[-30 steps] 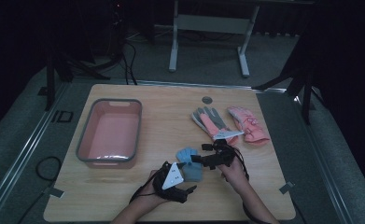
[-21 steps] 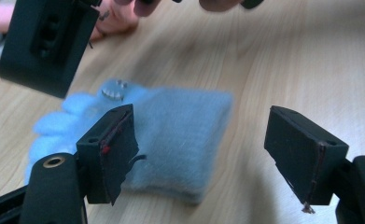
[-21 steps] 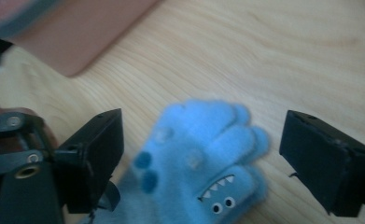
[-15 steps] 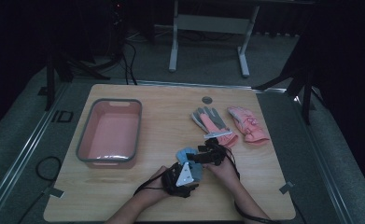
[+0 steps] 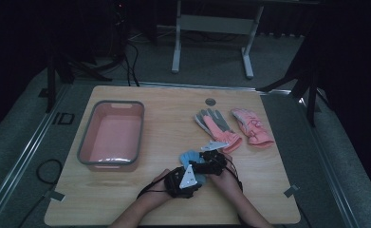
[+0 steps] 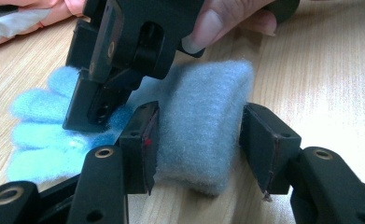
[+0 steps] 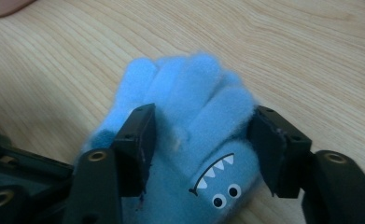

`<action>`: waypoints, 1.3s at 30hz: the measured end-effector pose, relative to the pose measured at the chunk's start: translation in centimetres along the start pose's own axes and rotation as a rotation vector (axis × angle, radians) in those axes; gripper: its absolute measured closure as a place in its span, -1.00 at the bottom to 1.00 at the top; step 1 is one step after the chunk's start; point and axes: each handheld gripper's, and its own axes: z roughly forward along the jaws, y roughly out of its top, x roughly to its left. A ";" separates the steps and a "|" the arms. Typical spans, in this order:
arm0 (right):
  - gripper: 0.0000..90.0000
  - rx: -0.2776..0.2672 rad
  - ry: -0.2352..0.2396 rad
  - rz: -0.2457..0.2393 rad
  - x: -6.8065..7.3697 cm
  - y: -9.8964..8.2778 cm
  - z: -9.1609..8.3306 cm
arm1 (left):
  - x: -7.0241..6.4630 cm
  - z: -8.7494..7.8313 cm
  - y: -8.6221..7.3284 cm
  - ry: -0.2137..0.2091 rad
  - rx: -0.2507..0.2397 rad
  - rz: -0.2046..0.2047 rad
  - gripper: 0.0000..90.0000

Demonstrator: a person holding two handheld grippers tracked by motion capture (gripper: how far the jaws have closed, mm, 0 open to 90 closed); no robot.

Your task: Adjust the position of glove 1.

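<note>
A fuzzy blue glove (image 5: 189, 156) with a monster face (image 7: 217, 186) lies flat on the wooden table (image 5: 173, 114), near the front middle. My left gripper (image 5: 182, 179) comes in from the cuff end. Its jaws have just been closing, and both pads now touch the sides of the grey-blue cuff (image 6: 203, 116). My right gripper (image 5: 210, 164) reaches over the glove from the right. Its jaws have also been closing and now press on the bunched blue fingers (image 7: 194, 93). A hand holds each gripper.
A pink tray (image 5: 86, 142) with a grey rim stands at the left of the table. A grey and pink glove (image 5: 216, 124) and a pink glove (image 5: 252, 126) lie at the right, just behind my right gripper. A round grommet (image 5: 210, 101) sits near the far edge.
Both grippers have come together over the blue glove. The left one moved up and right to the cuff, the right one came down onto the fingers, and both pairs of jaws narrowed.
</note>
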 end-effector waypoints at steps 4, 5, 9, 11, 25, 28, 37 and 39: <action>0.40 -0.014 0.038 0.000 0.2 -0.2 -0.1 | 0.1 0.0 0.0 0.000 0.003 -0.005 0.12; 0.50 -0.018 0.052 0.003 0.2 -0.3 0.0 | 0.1 0.1 0.0 0.000 0.003 -0.006 0.13; 0.71 -0.002 0.113 0.043 0.0 -0.2 0.0 | 0.1 0.1 0.0 -0.004 0.003 -0.004 0.24; 0.74 0.004 0.138 0.074 -0.3 -0.1 0.1 | 0.1 0.1 0.1 -0.001 0.007 -0.013 0.33; 0.79 -0.020 0.180 0.130 -1.1 0.8 -0.7 | 1.4 -0.8 0.9 -0.031 0.040 -0.057 0.74; 0.79 -0.027 0.186 0.122 -0.9 1.3 -1.0 | 1.7 -1.3 1.2 -0.036 0.032 -0.055 0.74; 0.79 -0.059 0.194 0.124 -0.9 2.5 -1.7 | 2.5 -2.8 2.1 -0.027 0.018 -0.044 0.74; 0.79 -0.060 0.192 0.118 -0.8 2.8 -1.8 | 2.7 -3.0 2.3 -0.025 0.021 -0.036 0.74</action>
